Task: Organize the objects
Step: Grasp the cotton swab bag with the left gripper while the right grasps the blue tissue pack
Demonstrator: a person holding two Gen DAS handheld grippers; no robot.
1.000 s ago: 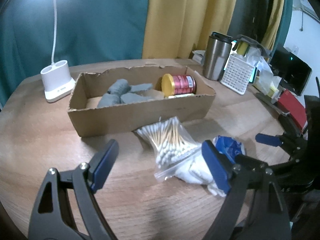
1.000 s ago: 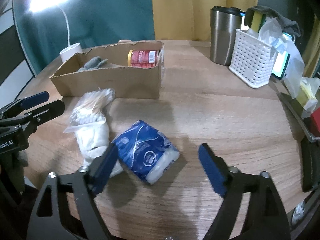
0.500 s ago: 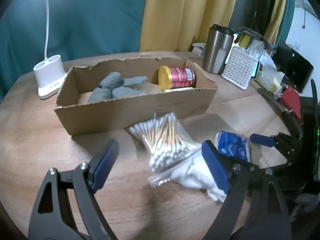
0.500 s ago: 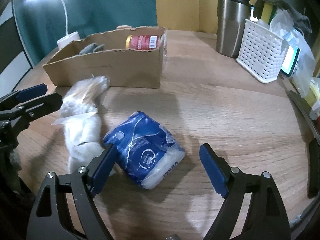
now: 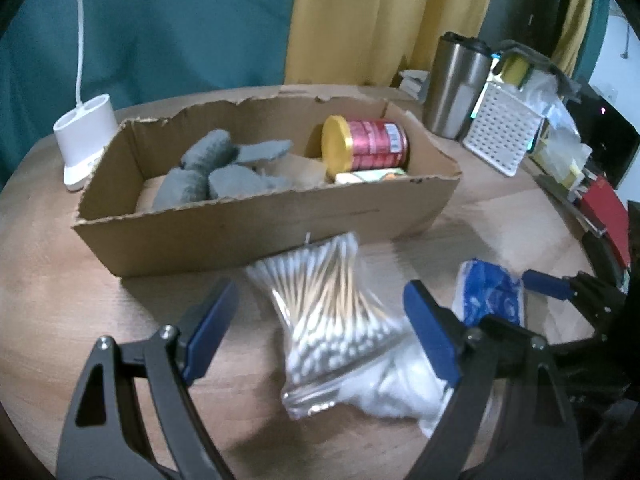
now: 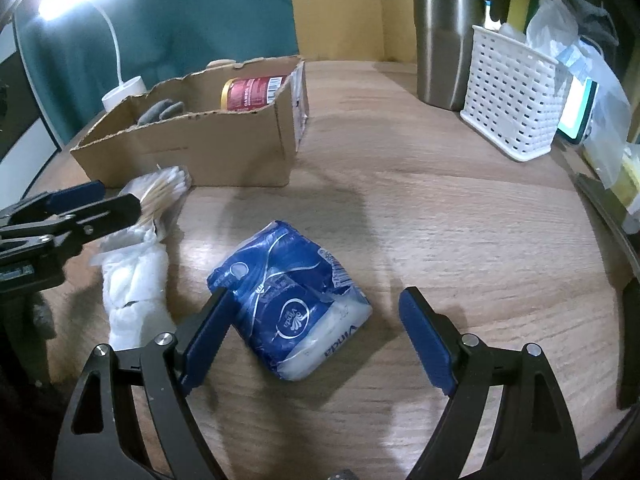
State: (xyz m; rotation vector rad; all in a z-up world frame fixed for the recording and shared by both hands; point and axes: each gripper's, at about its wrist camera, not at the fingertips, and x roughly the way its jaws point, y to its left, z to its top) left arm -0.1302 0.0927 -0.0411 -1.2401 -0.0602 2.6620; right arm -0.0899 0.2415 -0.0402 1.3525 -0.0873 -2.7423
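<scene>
Cardboard box [image 5: 256,216] already holds 1 can [image 5: 366,148] and grey cloths [image 5: 216,172]; cotton-swab bag [image 5: 332,312] and tissue pack [image 6: 292,304] lie loose between spread, empty fingers [image 5: 212,320].

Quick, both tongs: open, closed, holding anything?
Left tongs: open, empty, jaws either side of the cotton swab bag.
Right tongs: open, empty, over the blue tissue pack.
</scene>
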